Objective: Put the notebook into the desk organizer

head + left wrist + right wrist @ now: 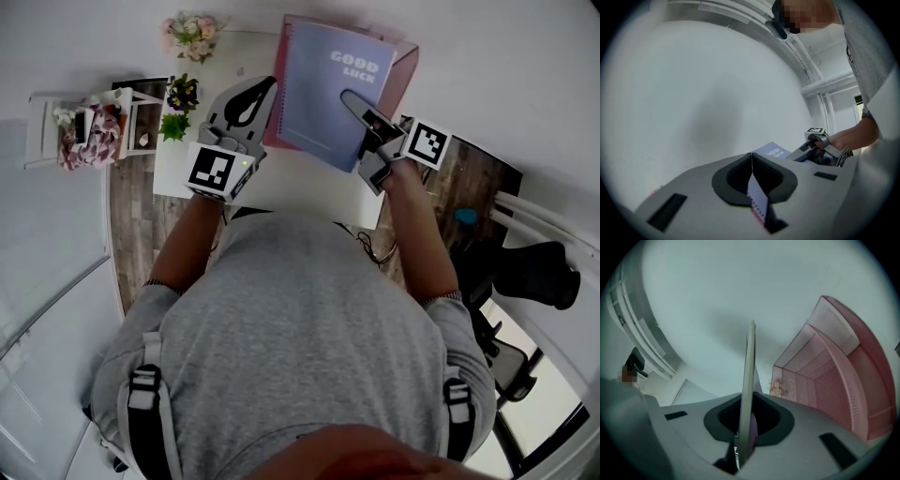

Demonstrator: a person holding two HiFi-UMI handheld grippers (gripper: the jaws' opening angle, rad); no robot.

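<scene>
A lavender spiral notebook (328, 89) with "GOOD LUCK" on its cover is held up off the white desk (309, 183), in front of the pink mesh desk organizer (405, 54). My left gripper (265, 91) is shut on the notebook's left, spiral edge. My right gripper (351, 97) is shut on its lower right part. In the left gripper view the notebook (772, 151) runs out from the left gripper's (752, 161) closed jaws towards the right gripper (806, 152). In the right gripper view the notebook (750, 362) stands edge-on in that gripper (749, 404), and the organizer (834, 380) opens just to its right.
A flower bouquet (190, 36) and a small potted plant (180, 98) stand at the desk's left. A white shelf unit (84, 127) with small items sits further left on the wooden floor. A black chair (534, 272) is at the right.
</scene>
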